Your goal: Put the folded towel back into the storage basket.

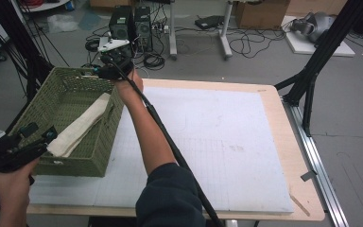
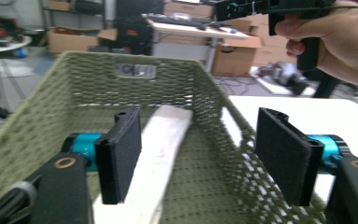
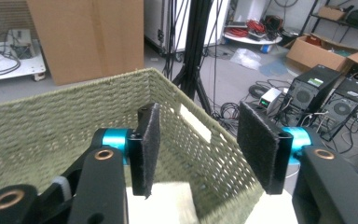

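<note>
Even, soft indoor light; gripper views slightly blurred, backgrounds unfocused.

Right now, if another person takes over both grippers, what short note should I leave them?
Left gripper: open, at the near end of the green basket, fingers astride the folded cream cloth.
Right gripper: open, empty, over the basket's far corner.
Cloth: lies slanted in the basket, its near end on the rim.
Done: cloth is in the basket.
Left: probably seat the cloth fully inside, then draw both grippers back.

Left gripper point(image 2: 200, 158) with fingers point(image 2: 121, 154) spread wide over green woven basket point(image 2: 51, 116), cream folded cloth point(image 2: 161, 149) lying inside.
</note>
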{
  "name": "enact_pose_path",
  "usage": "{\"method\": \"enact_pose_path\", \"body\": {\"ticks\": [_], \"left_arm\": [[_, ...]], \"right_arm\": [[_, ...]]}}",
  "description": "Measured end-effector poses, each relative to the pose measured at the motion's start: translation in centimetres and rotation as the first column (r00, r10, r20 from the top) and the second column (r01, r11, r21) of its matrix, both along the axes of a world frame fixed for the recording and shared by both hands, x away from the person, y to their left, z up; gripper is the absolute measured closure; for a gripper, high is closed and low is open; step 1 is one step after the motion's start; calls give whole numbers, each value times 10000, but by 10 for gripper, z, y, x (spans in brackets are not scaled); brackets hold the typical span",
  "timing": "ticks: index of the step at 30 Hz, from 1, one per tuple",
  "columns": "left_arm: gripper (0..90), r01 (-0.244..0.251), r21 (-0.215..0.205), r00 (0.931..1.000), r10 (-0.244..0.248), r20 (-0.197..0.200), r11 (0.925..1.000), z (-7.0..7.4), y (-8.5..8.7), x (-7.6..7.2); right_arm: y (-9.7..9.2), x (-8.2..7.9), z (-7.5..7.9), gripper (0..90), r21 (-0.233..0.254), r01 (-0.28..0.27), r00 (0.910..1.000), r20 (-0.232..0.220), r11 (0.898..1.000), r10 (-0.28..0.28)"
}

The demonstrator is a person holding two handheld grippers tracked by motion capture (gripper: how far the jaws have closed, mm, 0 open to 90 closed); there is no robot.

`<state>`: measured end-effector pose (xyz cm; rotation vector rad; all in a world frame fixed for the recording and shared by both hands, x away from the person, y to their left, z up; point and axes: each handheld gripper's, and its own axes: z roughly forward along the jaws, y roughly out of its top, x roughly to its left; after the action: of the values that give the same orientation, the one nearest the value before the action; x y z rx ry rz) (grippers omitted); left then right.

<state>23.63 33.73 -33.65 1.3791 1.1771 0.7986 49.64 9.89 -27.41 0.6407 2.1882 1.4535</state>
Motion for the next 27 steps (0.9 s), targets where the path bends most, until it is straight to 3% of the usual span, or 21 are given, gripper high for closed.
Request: {"method": "enact_pose_path", "body": {"ticks": [4, 8, 14, 19, 23, 27], "left_arm": [[164, 329, -156, 9994, -330, -64, 9993, 2, -5, 2], [170, 1013, -174, 9948, -1014, -42, 9947, 2, -12, 4], [171, 1619, -320, 9866, -1612, 253, 9863, 2, -24, 8], [171, 1942, -226, 9808, -1937, 210, 9807, 2, -33, 12], [171, 2094, -681, 9778, -2093, 92, 9755, 4, -36, 14], [173, 2216, -744, 9751, -2208, 185, 9723, 4, -40, 16]], "right_arm": [[-21, -9, 0, 388, 210, 14, 10000, -75, 9998, -13], [-41, -17, -3, 320, 10, -216, 9992, -325, 9998, 216], [-71, -26, -4, 199, -133, -192, 9985, -520, 9997, 185], [-93, -34, -4, 172, -226, -269, 9983, -528, 9994, 257], [-108, -39, -4, 169, -275, -305, 9972, -695, 9992, 285], [-126, -47, -6, 169, -341, -326, 9972, -691, 9989, 302]]}}
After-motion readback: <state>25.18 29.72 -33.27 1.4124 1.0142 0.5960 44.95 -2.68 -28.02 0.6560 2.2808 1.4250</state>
